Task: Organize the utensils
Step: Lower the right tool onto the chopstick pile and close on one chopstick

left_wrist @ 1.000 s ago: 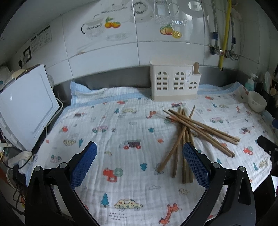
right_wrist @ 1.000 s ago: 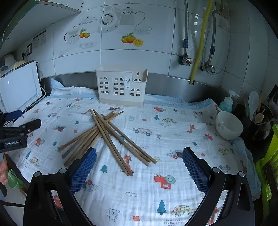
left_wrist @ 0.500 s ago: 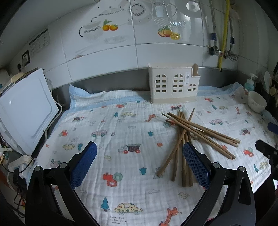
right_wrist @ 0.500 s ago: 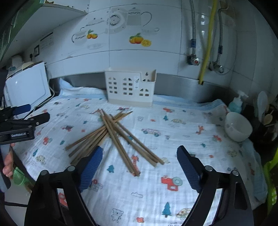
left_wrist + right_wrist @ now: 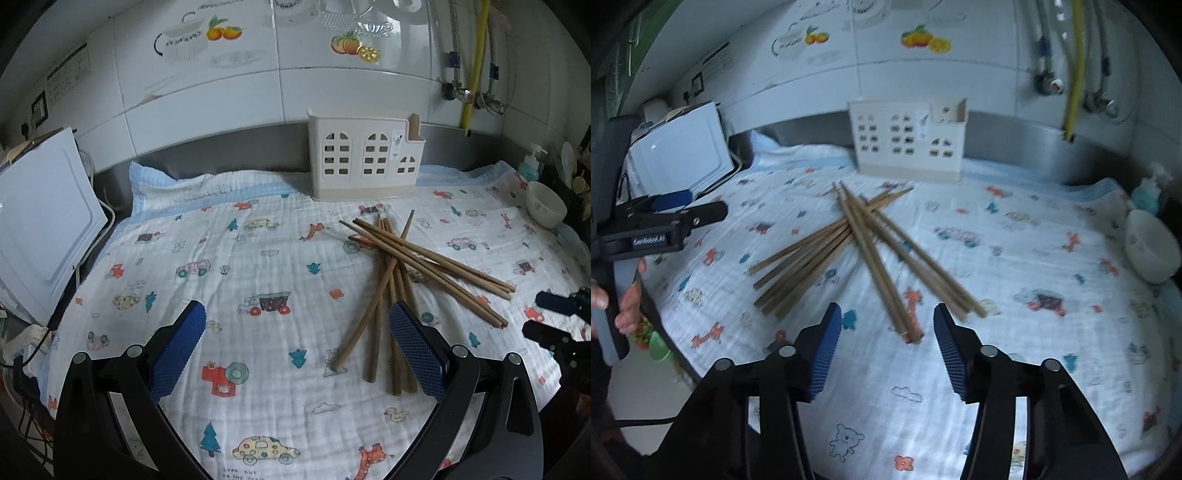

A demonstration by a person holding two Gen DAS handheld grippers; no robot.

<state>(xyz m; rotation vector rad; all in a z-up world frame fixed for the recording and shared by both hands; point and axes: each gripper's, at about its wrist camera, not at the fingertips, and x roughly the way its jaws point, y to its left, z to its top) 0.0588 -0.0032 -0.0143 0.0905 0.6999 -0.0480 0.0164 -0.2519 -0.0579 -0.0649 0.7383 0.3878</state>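
Wooden chopsticks (image 5: pixel 864 243) lie crossed in a loose pile on the printed cloth (image 5: pixel 1015 295), in front of the white holder (image 5: pixel 908 142). Right gripper (image 5: pixel 886 325) jaws, just closing, stand apart over the near chopstick ends, clamping nothing. Left gripper (image 5: pixel 295 321) fingers wide apart, empty.

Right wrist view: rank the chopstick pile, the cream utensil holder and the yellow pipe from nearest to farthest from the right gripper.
1. Chopstick pile: just ahead of the right gripper, its near ends in line with the gap between the open jaws.
2. Cream utensil holder: beyond the pile, at the back of the cloth against the wall.
3. Yellow pipe: on the wall, upper right.
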